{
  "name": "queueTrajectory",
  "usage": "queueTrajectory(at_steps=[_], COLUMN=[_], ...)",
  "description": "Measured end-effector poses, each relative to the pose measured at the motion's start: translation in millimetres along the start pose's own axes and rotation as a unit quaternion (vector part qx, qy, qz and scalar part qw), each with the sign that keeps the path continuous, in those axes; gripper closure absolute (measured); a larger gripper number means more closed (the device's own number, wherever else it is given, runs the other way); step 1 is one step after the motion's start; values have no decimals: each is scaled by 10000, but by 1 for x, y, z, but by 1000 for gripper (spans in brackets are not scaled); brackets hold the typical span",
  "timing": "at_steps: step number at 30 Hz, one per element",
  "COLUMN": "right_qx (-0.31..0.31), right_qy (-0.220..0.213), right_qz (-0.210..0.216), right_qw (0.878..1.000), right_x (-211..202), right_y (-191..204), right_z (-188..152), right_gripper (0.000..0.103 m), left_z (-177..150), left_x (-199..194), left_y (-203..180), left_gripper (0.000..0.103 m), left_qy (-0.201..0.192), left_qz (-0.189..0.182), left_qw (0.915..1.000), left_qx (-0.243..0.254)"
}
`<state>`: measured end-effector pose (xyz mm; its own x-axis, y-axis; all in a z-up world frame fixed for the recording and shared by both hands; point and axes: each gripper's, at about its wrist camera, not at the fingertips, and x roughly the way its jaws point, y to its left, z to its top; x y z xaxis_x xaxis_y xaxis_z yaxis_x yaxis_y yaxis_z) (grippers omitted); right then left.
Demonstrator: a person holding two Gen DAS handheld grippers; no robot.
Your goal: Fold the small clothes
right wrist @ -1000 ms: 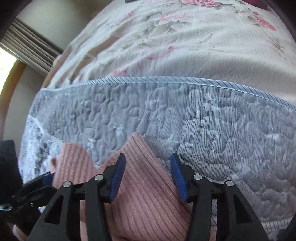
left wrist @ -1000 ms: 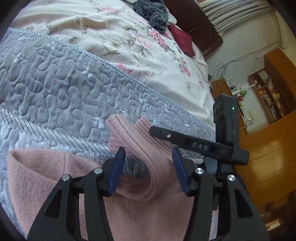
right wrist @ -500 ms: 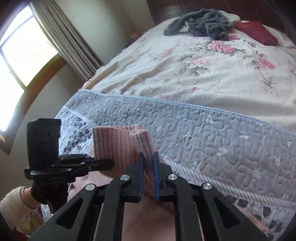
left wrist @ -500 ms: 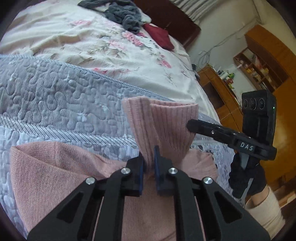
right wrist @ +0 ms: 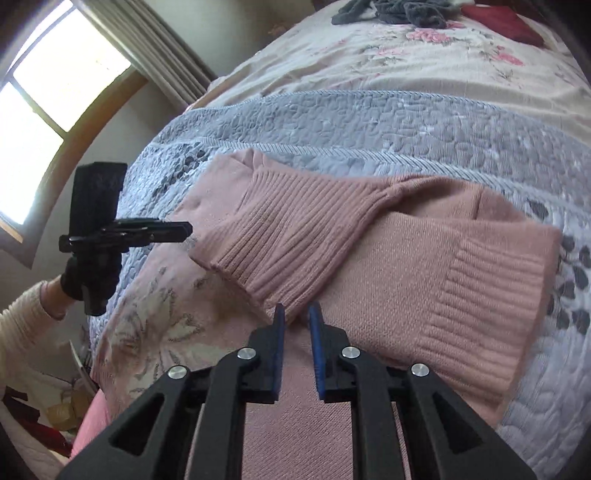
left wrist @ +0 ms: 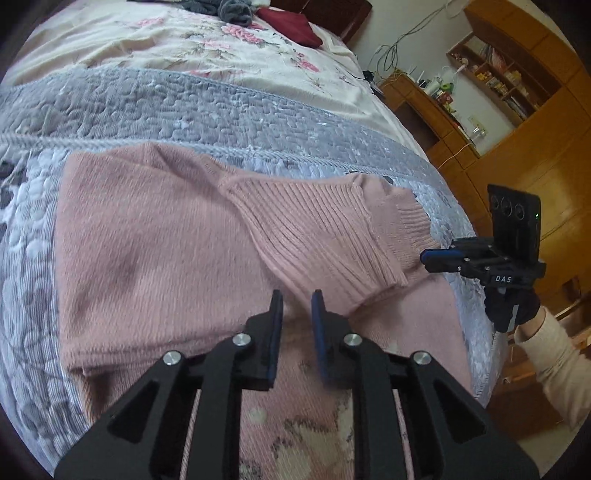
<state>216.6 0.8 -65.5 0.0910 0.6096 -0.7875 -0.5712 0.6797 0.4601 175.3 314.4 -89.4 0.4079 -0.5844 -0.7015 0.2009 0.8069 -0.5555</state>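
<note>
A pink knitted sweater [left wrist: 166,258] [right wrist: 424,277] lies flat on the bed. Its ribbed band [left wrist: 314,229] [right wrist: 280,229] is folded back over the body. My left gripper [left wrist: 297,306] is open by a narrow gap just short of the band's edge, with nothing between its pads. My right gripper [right wrist: 295,321] is open by a similar gap, and the band's edge lies right at its fingertips. From the left wrist view the right gripper [left wrist: 439,255] sits off the sweater's right side. From the right wrist view the left gripper [right wrist: 173,229] sits by the band's left corner.
The sweater rests on a grey quilted blanket [left wrist: 184,107] over a floral sheet [left wrist: 184,37]. A grey clothing heap [right wrist: 399,11] and a dark red cushion [left wrist: 288,26] lie at the far end. Wooden cabinets [left wrist: 517,110] stand right of the bed, a window [right wrist: 48,92] left.
Both grippers shut on the ribbed band, lifted it and carried it back over the sweater. Now the band lies folded down, and both grippers have opened and drawn back.
</note>
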Motion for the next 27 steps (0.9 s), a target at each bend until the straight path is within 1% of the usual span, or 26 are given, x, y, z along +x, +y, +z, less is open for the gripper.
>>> queueTrajectory(at_steps=[1, 2, 3, 4, 6, 8, 10, 11, 12, 13, 14, 15, 18, 21, 24, 27], right_qx=[222, 459, 697, 882, 1228, 1514, 1673, 1683, 1662, 1618, 1589, 1572, 1501, 1388, 1268, 1369], right_qy=[-74, -187, -275, -309, -297, -134, 101, 163, 173, 167, 158, 111, -23, -1, 153, 195], right_qz=[186, 347, 426, 484, 552, 661, 609, 647, 685, 695, 703, 692, 609, 544, 332, 307], right_qw=[9996, 9982, 9963, 9944, 9905, 9862, 9840, 9835, 9836, 9842, 9847, 9851, 9868, 9888, 9913, 9899], right_x=[-2, -3, -3, -1, 9, 25, 44, 52, 56, 58, 58, 55, 41, 34, 40, 52], right_y=[-4, -9, -15, -20, -28, -34, -36, -35, -33, -30, -28, -27, -26, -22, -21, -26], right_z=[-2, -1, 2, 5, 12, 14, 15, 14, 15, 16, 18, 19, 17, 11, 3, -2], right_gripper=[82, 78, 73, 72, 69, 69, 69, 70, 73, 77, 85, 90, 92, 93, 93, 93], left_z=[-1, -1, 1, 2, 6, 8, 10, 12, 14, 15, 17, 19, 24, 22, 16, 7], left_x=[-1, -2, -1, 1, 12, 27, 39, 44, 48, 49, 50, 48, 35, 24, 24, 32], left_y=[2, 5, 7, 10, 18, 24, 28, 28, 26, 23, 20, 17, 14, 20, 25, 32], left_gripper=[74, 61, 55, 55, 51, 53, 66, 82, 94, 95, 95, 95, 95, 96, 96, 95], left_qy=[-13, -32, -43, -43, 71, 243, 280, 305, 329, 326, 315, 281, 180, 222, 346, 443], left_qz=[-85, -174, -294, -420, -635, -581, -615, -637, -670, -635, -558, -528, -432, -340, -250, -51], left_qw=[9999, 9994, 9985, 9970, 9922, 9883, 9863, 9861, 9862, 9872, 9889, 9905, 9940, 9958, 9962, 9966], left_qx=[-125, -284, -455, -642, -1067, -1391, -1505, -1506, -1479, -1428, -1338, -1242, -988, -820, -758, -688])
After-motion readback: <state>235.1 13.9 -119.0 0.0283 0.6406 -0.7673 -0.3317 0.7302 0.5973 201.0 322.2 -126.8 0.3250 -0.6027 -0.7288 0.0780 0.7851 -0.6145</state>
